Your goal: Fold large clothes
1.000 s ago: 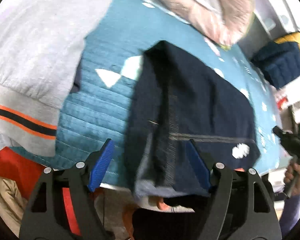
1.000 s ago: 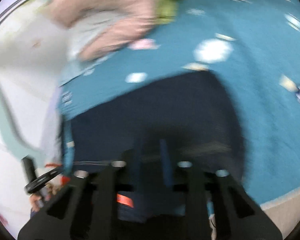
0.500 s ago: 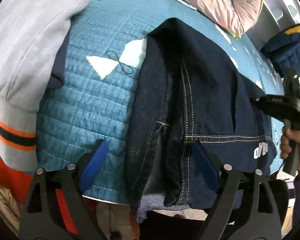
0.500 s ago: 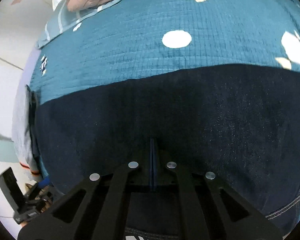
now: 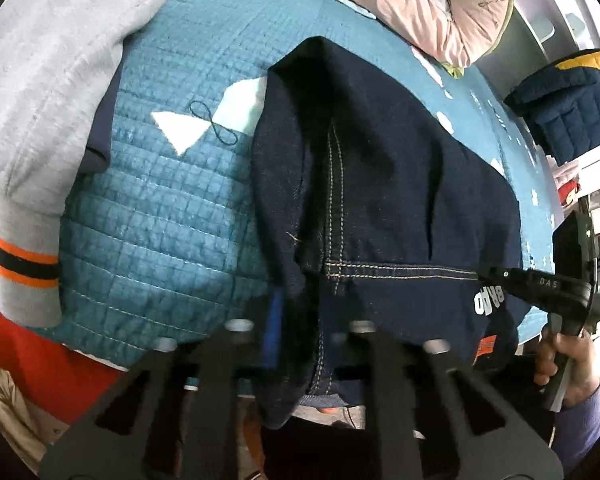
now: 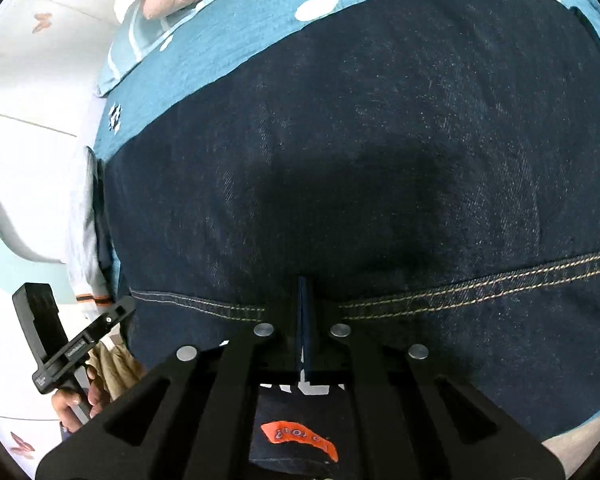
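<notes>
Dark blue jeans (image 5: 380, 200) lie across the teal quilted bed cover (image 5: 160, 208), the waist end hanging over the near edge. My left gripper (image 5: 300, 312) is shut on the jeans' left edge by the stitched seam. My right gripper (image 6: 303, 312) is shut on the jeans (image 6: 340, 140) at the stitched band near the white lettering and orange label. The right gripper also shows in the left wrist view (image 5: 540, 284) at the jeans' right corner. The left gripper shows in the right wrist view (image 6: 72, 344) at lower left.
A grey sweatshirt with orange and black stripes (image 5: 40, 80) lies on the left of the bed. A pink quilt (image 5: 432, 8) is at the far end. A navy and yellow padded jacket (image 5: 568, 108) sits at right. Orange cloth (image 5: 28, 352) is at lower left.
My left gripper has closed from wide open onto the jeans' edge. My right gripper has stayed shut on the jeans, which now lie flatter on the bed.
</notes>
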Demonstrator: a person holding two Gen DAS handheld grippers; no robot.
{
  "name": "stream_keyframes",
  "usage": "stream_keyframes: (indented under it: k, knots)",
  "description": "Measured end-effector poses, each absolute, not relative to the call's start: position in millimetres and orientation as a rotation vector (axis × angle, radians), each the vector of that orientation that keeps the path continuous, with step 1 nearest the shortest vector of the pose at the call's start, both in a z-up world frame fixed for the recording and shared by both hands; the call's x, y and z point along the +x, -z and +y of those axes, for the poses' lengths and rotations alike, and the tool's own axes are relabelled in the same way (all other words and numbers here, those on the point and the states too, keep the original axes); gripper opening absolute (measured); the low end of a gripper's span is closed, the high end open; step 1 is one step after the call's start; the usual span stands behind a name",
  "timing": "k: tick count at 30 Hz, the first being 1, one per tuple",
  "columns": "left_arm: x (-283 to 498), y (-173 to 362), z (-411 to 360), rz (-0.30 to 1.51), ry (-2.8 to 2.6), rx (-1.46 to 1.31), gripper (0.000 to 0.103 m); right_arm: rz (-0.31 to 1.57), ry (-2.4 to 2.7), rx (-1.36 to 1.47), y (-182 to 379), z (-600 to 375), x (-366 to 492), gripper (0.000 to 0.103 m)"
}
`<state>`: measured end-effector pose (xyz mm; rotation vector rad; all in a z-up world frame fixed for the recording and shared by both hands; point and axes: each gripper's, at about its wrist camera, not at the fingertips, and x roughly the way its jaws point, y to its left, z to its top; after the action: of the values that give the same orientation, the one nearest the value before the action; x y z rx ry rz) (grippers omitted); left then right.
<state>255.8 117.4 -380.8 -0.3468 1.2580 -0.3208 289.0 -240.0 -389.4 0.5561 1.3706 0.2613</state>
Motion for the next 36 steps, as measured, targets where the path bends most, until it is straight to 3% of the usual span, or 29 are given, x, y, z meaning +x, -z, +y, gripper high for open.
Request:
stream_keyframes:
  k: [7,12,15,17,20,25,36]
  knots:
    - [255,352,119,1.237,0.341,-0.379,0.004,1.223,-0.274,0.598,363,-246,265,0.007]
    - [256,292,82,1.164,0.455,-0.296,0.004,1.084,-0.362,0.562,324,-229,245,0.009]
    - [254,263,44,1.144,0.510,-0.194,0.004,1.018,-0.435,0.524,303,-218,233,0.025]
    - [249,255,26,1.140,0.531,-0.167,0.004,0.991,-0.479,0.510,293,-207,225,0.043]
    - [245,244,-1,1.128,0.561,-0.150,0.004,0.948,-0.534,0.514,278,-199,210,0.055]
    - [240,238,-29,1.132,0.565,-0.125,0.004,0.920,-0.557,0.487,266,-188,191,0.065]
    - [230,235,-51,1.150,0.550,-0.040,0.004,0.921,-0.570,0.485,268,-169,189,0.067]
